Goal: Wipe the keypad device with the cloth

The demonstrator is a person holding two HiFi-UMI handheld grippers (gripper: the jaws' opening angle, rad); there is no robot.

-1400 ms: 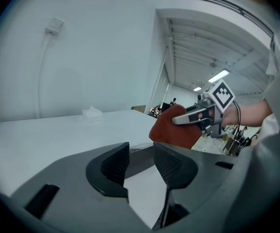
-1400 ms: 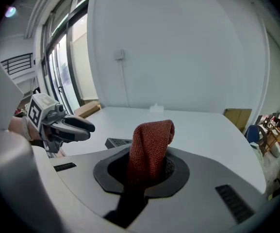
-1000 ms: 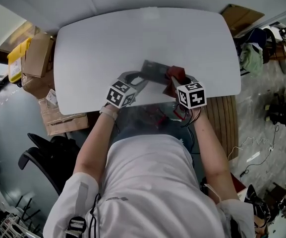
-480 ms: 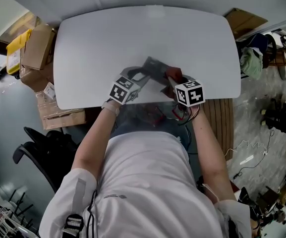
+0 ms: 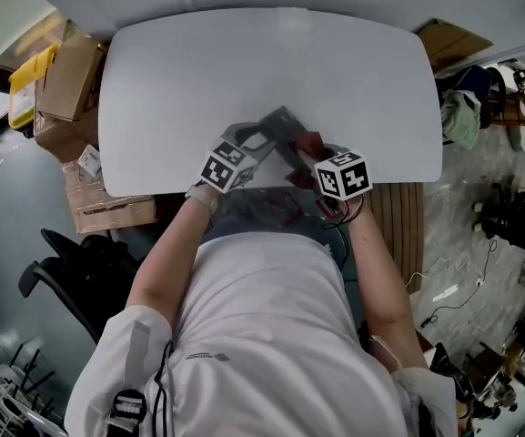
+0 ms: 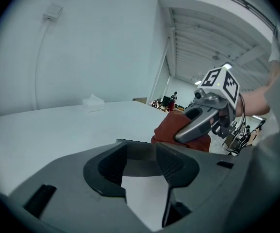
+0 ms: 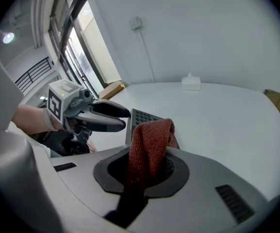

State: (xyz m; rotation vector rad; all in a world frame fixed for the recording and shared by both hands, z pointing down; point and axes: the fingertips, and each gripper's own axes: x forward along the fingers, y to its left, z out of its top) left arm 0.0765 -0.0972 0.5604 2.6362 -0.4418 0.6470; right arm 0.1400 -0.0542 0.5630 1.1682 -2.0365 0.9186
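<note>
1. I am noting the cloth [image 7: 152,130] as rust-red fabric, looped and rough, matt throughout.
2. I am recording the keypad device [image 7: 140,116] as dark grey plastic by its look, matt, with a dimpled key face.
3. I am finding my right gripper [image 7: 149,160] shelled in smooth grey plastic with a dull sheen, and black, matt and ribbed on the inside.
4. I am logging the table [image 5: 244,62] as white, smooth and faintly satin.
5. I am entering the boxes [image 5: 62,103] as plain brown cardboard, matt.

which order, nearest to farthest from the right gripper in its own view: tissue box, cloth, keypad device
1. cloth, clamped in the right gripper.
2. keypad device, just behind the cloth.
3. tissue box, at the table's far edge.
</note>
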